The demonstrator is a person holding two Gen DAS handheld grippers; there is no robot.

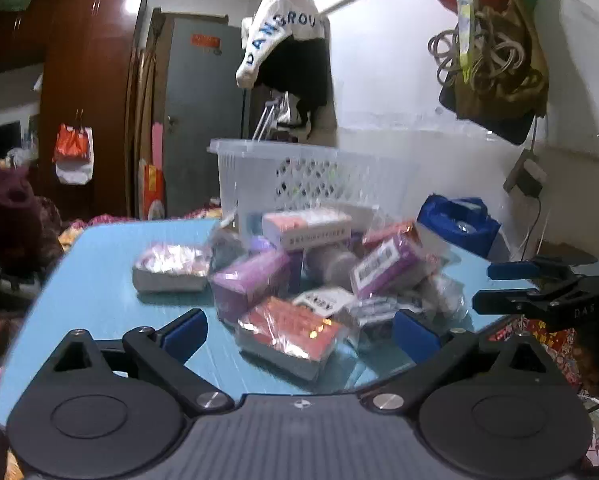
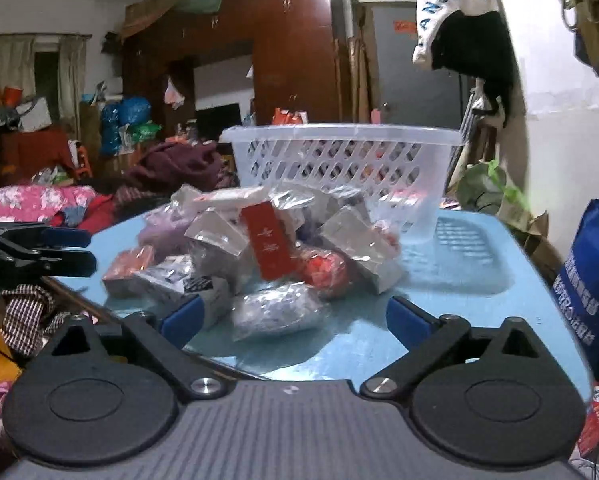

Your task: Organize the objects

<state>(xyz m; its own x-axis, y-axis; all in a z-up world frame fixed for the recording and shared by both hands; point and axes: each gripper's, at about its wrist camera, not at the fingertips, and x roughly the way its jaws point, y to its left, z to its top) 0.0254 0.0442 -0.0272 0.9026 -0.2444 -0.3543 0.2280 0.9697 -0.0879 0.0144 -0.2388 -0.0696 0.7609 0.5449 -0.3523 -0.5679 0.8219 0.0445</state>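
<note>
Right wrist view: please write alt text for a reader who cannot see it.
A heap of plastic-wrapped boxes lies on a blue table, before a clear perforated basket. The right gripper is open and empty; the left gripper shows at the left edge.

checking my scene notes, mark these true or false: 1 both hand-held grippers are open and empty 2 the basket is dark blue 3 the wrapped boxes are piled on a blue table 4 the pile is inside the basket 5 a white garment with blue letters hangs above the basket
1. True: the left hand-held gripper and the right hand-held gripper both stand wide open with nothing between the fingers.
2. False: the basket is clear, whitish plastic with lattice walls.
3. True: the wrapped boxes lie heaped on the blue table.
4. False: the pile sits on the table in front of the basket.
5. True: the white garment hangs on the wall above it.
</note>
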